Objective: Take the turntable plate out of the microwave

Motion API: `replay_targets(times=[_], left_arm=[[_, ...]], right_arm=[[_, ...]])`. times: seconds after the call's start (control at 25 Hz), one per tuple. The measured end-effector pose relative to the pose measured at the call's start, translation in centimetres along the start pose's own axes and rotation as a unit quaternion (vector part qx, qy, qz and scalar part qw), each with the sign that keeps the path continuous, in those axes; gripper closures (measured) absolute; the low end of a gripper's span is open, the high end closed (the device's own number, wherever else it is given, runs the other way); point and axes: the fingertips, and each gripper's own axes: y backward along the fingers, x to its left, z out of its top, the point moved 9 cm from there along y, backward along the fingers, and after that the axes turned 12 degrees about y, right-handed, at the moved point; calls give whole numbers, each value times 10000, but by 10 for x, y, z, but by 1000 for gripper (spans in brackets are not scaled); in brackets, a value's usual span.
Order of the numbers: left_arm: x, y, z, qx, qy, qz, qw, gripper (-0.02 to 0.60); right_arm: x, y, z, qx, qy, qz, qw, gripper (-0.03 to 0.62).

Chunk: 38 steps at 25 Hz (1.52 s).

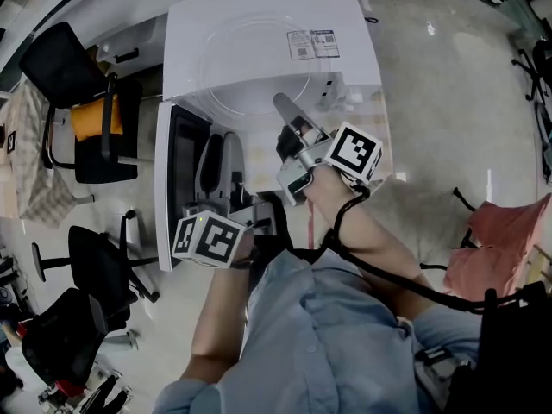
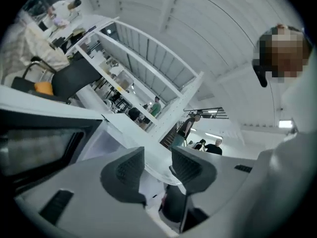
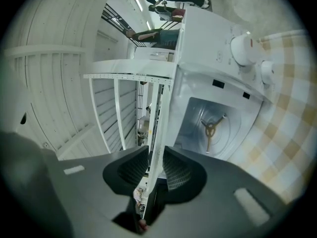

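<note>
The glass turntable plate (image 3: 159,128) runs edge-on between the pads of my right gripper (image 3: 154,170), which is shut on its rim. In the head view the plate (image 1: 250,67) shows as a faint clear circle over the white microwave (image 1: 345,15), with my right gripper (image 1: 287,110) at its near edge. Behind the plate, the microwave (image 3: 208,33) cavity holds only the bare roller ring (image 3: 210,129). My left gripper (image 2: 157,167) is open beside the open door (image 2: 34,148); a pale curved edge shows between its fingers, untouched. From above, the left gripper (image 1: 220,158) sits at the door (image 1: 177,162).
The microwave stands on a checkered cloth (image 3: 277,133). Black office chairs (image 1: 78,84) (image 1: 99,266) stand on the floor to the left, one with an orange cushion. A pink seat (image 1: 500,248) is at the right. Several people stand far off in the left gripper view.
</note>
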Motion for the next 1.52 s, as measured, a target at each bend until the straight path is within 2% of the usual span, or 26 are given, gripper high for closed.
replay_targets(times=[0.12, 0.2, 0.32, 0.44, 0.48, 0.56, 0.6, 0.64, 1.08, 1.36, 1.44, 1.52], left_arm=[[5, -6, -10, 49, 656, -82, 9978, 367], [12, -10, -20, 79, 1217, -95, 9925, 341], [19, -16, -29, 46, 1981, -128, 9801, 337], [22, -21, -28, 6, 2343, -152, 9721, 339], [23, -22, -27, 9, 2431, -135, 9699, 352], [27, -23, -27, 32, 2592, -17, 9658, 445], [29, -23, -27, 46, 2666, 36, 9638, 516], [30, -23, -27, 63, 2707, 57, 9626, 543], [36, -66, -14, 167, 2896, 5, 9570, 543], [35, -76, -10, 208, 2805, -20, 9596, 543], [35, -73, -12, 258, 2722, -27, 9619, 541], [35, -68, -16, 300, 2654, 2, 9637, 541]], right_arm=[[-3, 6, -1, 16, 20, 24, 10000, 514], [-4, 9, -2, 25, 6, 4, 10000, 510], [-3, 13, -2, -15, -26, 7, 10000, 510], [-4, 20, -4, -88, -152, -46, 9998, 511], [-5, 22, -4, -108, -174, -61, 9998, 512], [-4, 23, -3, -134, -147, -47, 9998, 530], [-3, 23, -2, -141, -144, -50, 9998, 540], [-2, 22, -1, -148, -169, -61, 9997, 544], [-17, -11, 19, -412, -432, -132, 9981, 543], [-14, -19, 24, -429, -181, -10, 9989, 532], [-15, -16, 23, -395, -151, 18, 9991, 496], [-16, -10, 21, -364, -116, 26, 9993, 493]])
